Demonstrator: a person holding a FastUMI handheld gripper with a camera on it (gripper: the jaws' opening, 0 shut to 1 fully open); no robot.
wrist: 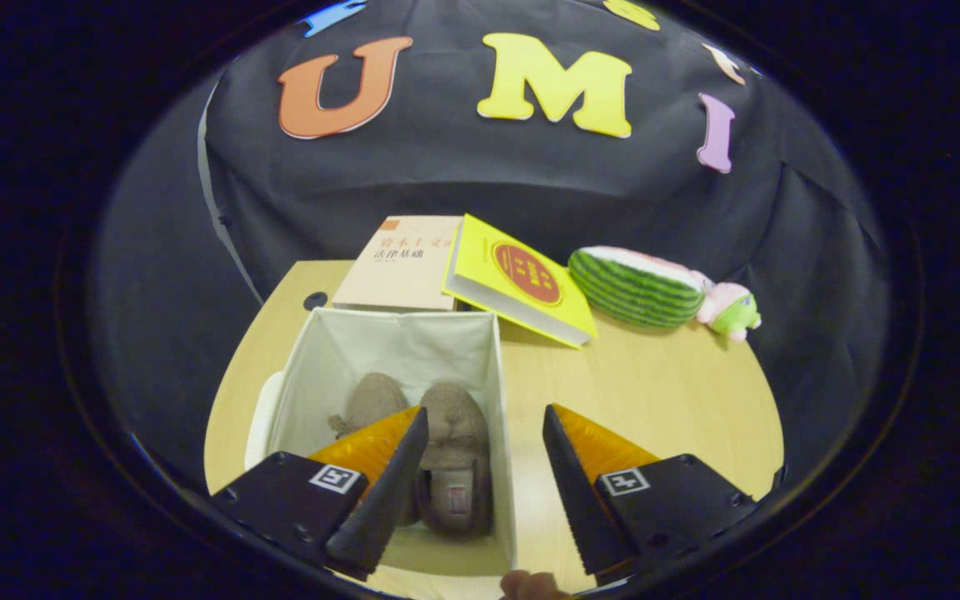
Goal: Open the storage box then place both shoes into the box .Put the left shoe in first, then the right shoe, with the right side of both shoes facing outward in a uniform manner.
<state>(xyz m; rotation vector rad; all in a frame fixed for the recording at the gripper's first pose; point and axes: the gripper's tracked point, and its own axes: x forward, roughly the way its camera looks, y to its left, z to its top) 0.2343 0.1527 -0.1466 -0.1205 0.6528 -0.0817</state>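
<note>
A white fabric storage box (pixel 497 392) stands open on the wooden table. Two brown fuzzy shoes lie side by side on its floor, toes pointing away from me: one shoe (pixel 373 398) on the left, partly hidden by my left finger, and the other shoe (pixel 457 454) on the right with its heel opening and a small label showing. My gripper (pixel 485 433) hovers open above the box's right wall, nothing between its fingers. The left finger is over the box, the right finger over bare table.
A beige book (pixel 401 265) and a yellow book (pixel 522 279) lie behind the box. A watermelon-slice plush (pixel 638 287) and a small pink-green plush (pixel 730 310) sit at the back right. A white lid edge (pixel 262 417) shows left of the box. The table (pixel 655 392) spreads to the right.
</note>
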